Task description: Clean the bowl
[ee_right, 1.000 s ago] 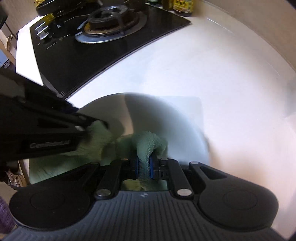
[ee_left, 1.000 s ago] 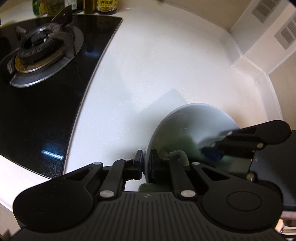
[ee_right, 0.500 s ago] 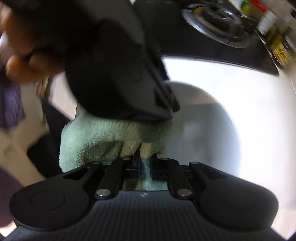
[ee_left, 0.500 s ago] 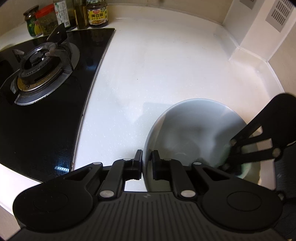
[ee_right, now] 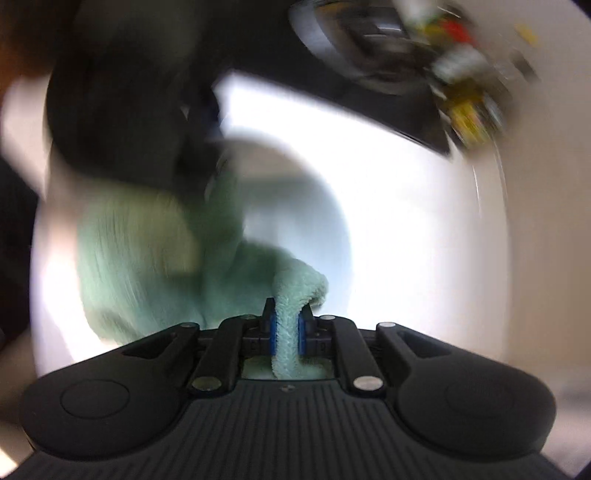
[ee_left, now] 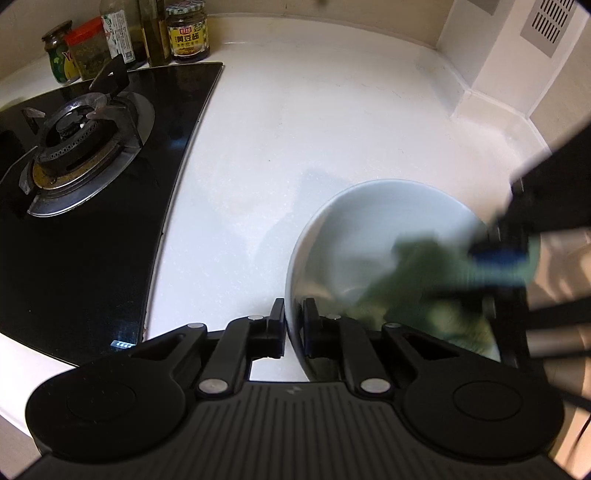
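A pale grey bowl (ee_left: 369, 229) stands on the white counter at the lower right of the left wrist view. My left gripper (ee_left: 294, 325) is shut on its near rim, one finger outside and one inside. My right gripper (ee_right: 286, 325) is shut on a green terry cloth (ee_right: 147, 258), which lies blurred inside the bowl (ee_right: 314, 206). In the left wrist view the cloth (ee_left: 424, 280) fills the bowl's right half, with the right gripper (ee_left: 495, 254) above it. The left gripper shows as a dark blurred mass at the upper left of the right wrist view.
A black glass hob (ee_left: 92, 221) with a gas burner (ee_left: 70, 133) lies left of the bowl. Jars and bottles (ee_left: 184, 29) stand along the back wall. The white counter (ee_left: 314, 110) stretches behind the bowl to a wall corner at the right.
The right gripper has swept the cloth round inside the bowl, and its view is now motion-blurred. The cloth, hidden half a second ago in the left view, shows again. The left gripper keeps its grip on the rim.
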Available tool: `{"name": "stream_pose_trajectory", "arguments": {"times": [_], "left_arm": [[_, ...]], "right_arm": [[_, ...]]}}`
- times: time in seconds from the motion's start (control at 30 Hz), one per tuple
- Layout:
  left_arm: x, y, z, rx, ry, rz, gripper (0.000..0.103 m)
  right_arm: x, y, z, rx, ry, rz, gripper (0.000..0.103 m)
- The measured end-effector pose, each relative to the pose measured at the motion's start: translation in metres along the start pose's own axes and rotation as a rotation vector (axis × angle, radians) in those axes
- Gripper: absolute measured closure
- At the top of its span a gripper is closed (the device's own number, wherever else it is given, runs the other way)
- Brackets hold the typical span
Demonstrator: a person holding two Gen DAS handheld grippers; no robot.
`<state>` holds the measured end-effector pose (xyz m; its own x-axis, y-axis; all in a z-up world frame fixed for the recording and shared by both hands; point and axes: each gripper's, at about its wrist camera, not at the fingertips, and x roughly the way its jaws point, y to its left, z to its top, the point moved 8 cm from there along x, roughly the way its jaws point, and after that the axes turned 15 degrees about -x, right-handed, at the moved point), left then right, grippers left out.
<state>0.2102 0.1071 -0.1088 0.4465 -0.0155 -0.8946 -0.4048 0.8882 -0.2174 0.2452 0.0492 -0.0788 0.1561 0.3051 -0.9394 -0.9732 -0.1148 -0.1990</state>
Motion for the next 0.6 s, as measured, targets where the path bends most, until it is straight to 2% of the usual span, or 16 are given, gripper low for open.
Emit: {"name": "stream_pose_trajectory", "arguments": {"times": [0.03, 0.1, 0.2, 0.27, 0.43, 0.5, 0.6], "left_arm": [[-0.002, 0.001, 0.001, 0.001, 0.004, -0.001, 0.095], [-0.002, 0.003, 0.002, -0.002, 0.007, -0.002, 0.095], [0.000, 0.004, 0.004, -0.004, 0.006, 0.000, 0.095], [0.001, 0.004, 0.005, -0.005, 0.009, 0.002, 0.095], [0.003, 0.004, 0.006, 0.006, 0.013, 0.006, 0.093], [0.003, 0.005, 0.006, 0.012, 0.017, 0.001, 0.092], [0.004, 0.004, 0.005, 0.034, 0.015, 0.002, 0.092]], "right_arm": [[-0.004, -0.001, 0.001, 0.115, -0.058, 0.079, 0.094], [-0.005, 0.000, -0.005, 0.267, -0.114, 0.176, 0.094], [0.011, 0.004, -0.011, 0.380, -0.117, 0.273, 0.094], [0.012, 0.014, -0.016, 0.389, -0.112, 0.330, 0.094], [0.015, 0.025, -0.011, 0.227, -0.044, 0.332, 0.094], [0.010, 0.037, -0.009, 0.051, 0.024, 0.290, 0.094], [0.006, 0.048, -0.011, -0.140, 0.113, 0.215, 0.094]]}}
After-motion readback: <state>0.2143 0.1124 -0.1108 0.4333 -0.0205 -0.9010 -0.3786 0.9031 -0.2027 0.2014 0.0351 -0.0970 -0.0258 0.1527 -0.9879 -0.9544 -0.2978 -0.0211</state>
